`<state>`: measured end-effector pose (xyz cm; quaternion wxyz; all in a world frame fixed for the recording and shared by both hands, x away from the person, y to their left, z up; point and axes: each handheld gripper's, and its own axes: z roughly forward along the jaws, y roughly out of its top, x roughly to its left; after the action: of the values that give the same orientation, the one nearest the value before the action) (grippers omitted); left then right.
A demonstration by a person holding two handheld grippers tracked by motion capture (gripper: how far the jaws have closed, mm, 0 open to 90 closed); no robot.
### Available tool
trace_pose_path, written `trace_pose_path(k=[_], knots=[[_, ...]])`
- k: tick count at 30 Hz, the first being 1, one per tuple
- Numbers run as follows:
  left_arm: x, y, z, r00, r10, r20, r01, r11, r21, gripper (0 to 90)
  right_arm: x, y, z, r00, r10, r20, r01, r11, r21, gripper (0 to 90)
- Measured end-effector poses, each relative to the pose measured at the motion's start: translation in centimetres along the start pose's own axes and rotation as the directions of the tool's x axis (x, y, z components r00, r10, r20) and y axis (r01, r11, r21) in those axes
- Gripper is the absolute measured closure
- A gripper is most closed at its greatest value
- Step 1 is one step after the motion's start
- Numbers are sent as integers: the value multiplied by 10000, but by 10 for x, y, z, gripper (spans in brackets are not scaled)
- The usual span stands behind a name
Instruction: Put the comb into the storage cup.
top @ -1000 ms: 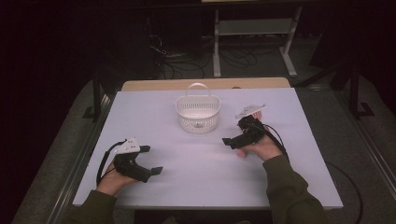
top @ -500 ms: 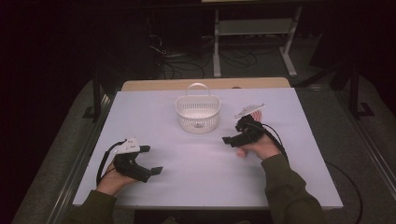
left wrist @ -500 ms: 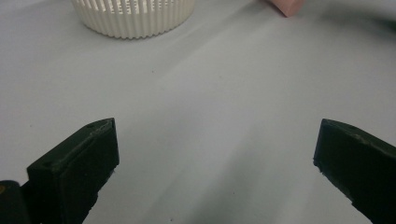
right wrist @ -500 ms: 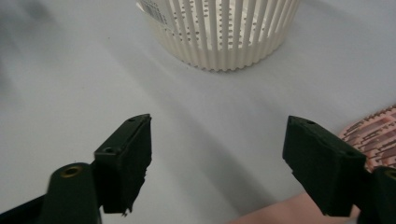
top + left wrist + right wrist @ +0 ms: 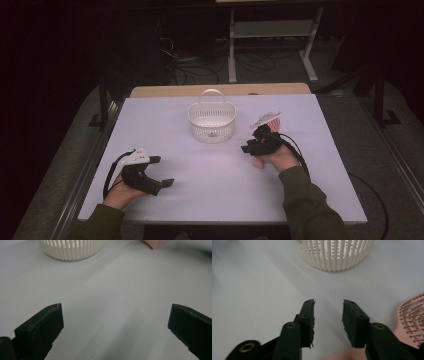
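The right gripper [image 5: 328, 306] has just been closing its jaws, which now stand a narrow gap apart with only bare table [image 5: 249, 290] between them. The pink hairbrush [image 5: 412, 317] lies just beside the right-hand jaw, bristles up, and the white slatted basket [image 5: 334, 255] stands ahead of the tips. The left gripper [image 5: 115, 322] holds its jaws spread wide over bare table, the basket far ahead.

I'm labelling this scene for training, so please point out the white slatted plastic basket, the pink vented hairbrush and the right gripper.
White slatted plastic basket [image 5: 212, 129]: high view, front wall.
Pink vented hairbrush [image 5: 412, 315]: right gripper view, bristled face of the head.
Right gripper [image 5: 328, 305]: right gripper view, gap midway between its black jaw tips.
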<state>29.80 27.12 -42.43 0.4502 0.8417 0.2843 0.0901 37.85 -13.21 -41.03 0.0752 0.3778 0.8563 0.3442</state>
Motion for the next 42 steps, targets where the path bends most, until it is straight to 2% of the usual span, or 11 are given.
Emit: trace_pose_path(k=[2, 5, 6, 7, 8, 16, 34, 42], knots=[[0, 0, 0, 10000, 12, -3, -12, 10000, 5, 0, 0, 0, 0, 10000, -6, -32, 6, 10000, 27, 683], [0, 0, 0, 10000, 21, -2, -21, 10000, 10, 0, -1, -1, 1, 9999, 66, -104, -64, 9999, 134, 775], [0, 0, 0, 10000, 15, -2, -15, 10000, 8, 0, -1, -2, 2, 9999, 48, -157, -44, 9997, 224, 831], [0, 0, 0, 10000, 13, -5, -13, 10000, 5, 0, -1, -2, 2, 9999, 48, -157, -44, 9997, 224, 831], [0, 0, 0, 10000, 12, -1, -12, 10000, -3, 0, -1, -2, 2, 9998, 28, -198, -21, 9994, 345, 886], [0, 0, 0, 10000, -4, -10, 4, 10000, -10, 0, 1, -5, 7, 9994, -135, -329, 161, 9965, 823, 894], [1, -1, -1, 10000, -42, -28, 42, 10000, -9, 0, 3, -13, 9, 9993, -190, -336, 235, 9897, 1414, 895], [1, -1, -1, 10000, -62, -24, 62, 10000, -9, 0, 3, -16, 7, 9997, -151, -202, 182, 9869, 1603, 895]])
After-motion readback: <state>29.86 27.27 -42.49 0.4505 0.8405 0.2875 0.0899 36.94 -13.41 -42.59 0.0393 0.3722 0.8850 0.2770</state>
